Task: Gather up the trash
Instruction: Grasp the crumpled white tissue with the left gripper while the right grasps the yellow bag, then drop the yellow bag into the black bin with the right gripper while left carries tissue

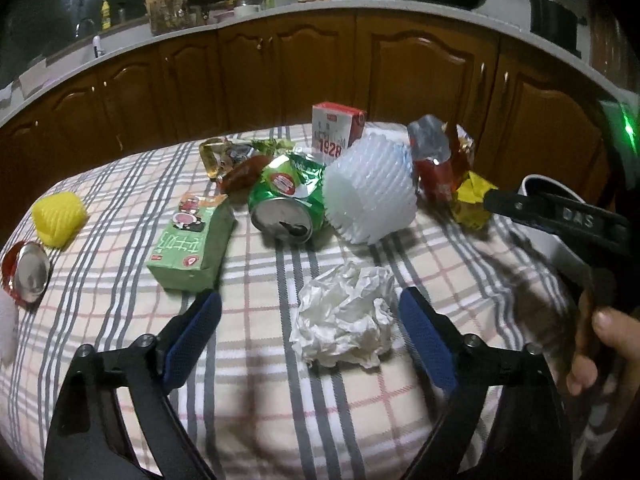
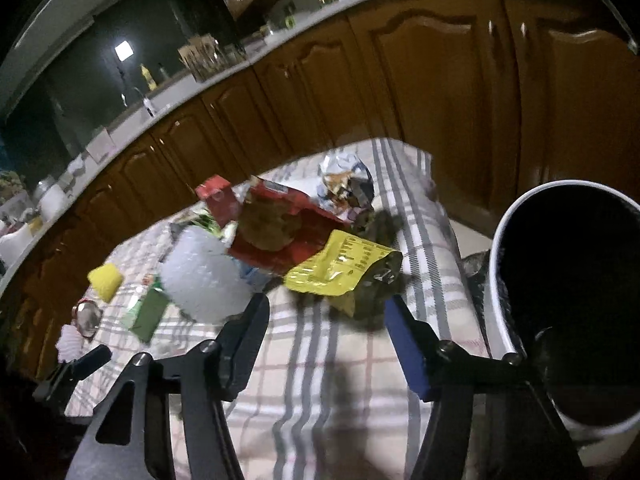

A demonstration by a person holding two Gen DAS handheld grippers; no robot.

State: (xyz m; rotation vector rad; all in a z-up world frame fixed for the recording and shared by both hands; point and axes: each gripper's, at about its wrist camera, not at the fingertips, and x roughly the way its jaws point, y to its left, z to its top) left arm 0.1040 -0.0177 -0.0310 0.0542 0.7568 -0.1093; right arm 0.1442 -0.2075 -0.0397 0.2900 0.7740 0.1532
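Left tongs: spread wide, nothing pinched; crumpled white paper lay between the blue pads, nearer the right pad, no contact visible.
Right tongs: spread too, empty; yellow wrapper sat just beyond the tips, by the right pad.
Bin: white rim, dark inside, off the desk's edge right of the yellow wrapper; contents not visible, so can't tell if anything was in it.
Desk: plaid cloth, still covered w/ trash.
Near the paper: green carton lying flat to its left; crushed green can and white foam net just beyond, the two touching.
Far left of the paper: yellow foam net; shiny red can end near it at the desk's edge.
Beyond the foam net: red-white carton upright at the back; red snack bag to its right; clear wrappers to its left.
Progress (judgement): early, approx. all items still out on the desk, none in either tongs.
Left to do: pinch paper and wrapper first, being closest; then cartons, cans, nets, bags into the bin.
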